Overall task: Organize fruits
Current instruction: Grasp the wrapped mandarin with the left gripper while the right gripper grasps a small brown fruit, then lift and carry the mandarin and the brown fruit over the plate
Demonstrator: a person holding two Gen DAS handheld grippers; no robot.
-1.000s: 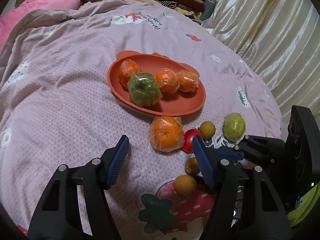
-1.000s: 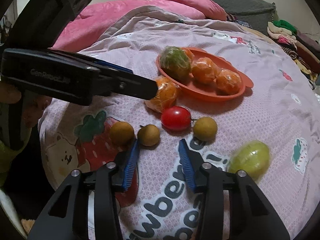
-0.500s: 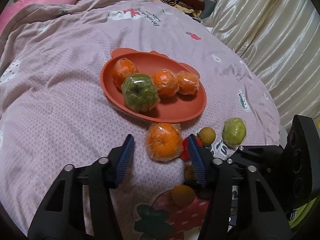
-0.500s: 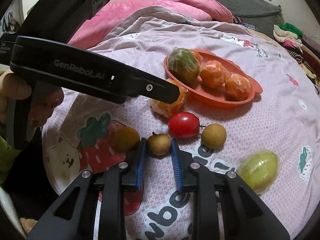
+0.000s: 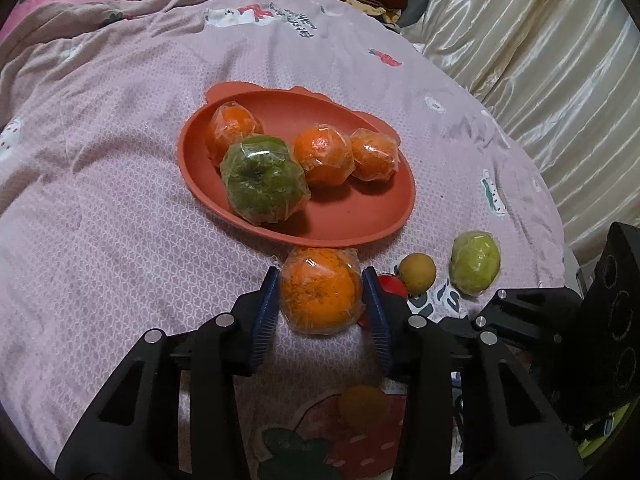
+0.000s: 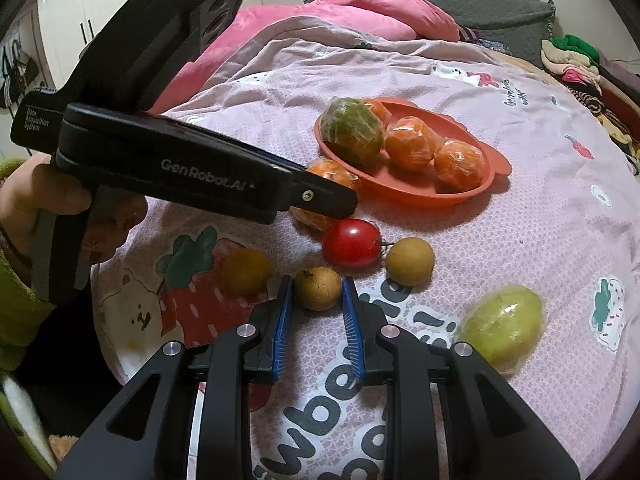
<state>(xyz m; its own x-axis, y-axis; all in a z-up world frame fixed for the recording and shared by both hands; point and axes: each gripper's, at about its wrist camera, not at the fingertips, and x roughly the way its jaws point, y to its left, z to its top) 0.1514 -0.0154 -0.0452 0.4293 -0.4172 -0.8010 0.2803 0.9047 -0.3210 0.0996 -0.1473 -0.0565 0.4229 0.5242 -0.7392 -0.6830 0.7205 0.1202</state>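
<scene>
Plate (image 5: 360, 216) lay straight beyond the wrapped orange (image 5: 320, 292), which the left tool (image 5: 318, 300) had just been closing on, pads touching. Right tool (image 6: 318, 304) pinched a small brown fruit (image 6: 319, 288) farther from it.

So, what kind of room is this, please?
Most likely a bedroom: the fruit lies on a printed bed cover, with a pink pillow and folded clothes behind it.

Salmon-orange plate (image 5: 360, 216) on pinkish-lilac honeycomb-print blanket (image 5: 100, 220), strawberry cartoon at 6 o'clock. Orange wrapped fruit, one green apple (image 5: 262, 182), red tomato (image 6: 351, 242), tan-yellow little ones, blue gripper pads (image 6: 283, 330).
</scene>
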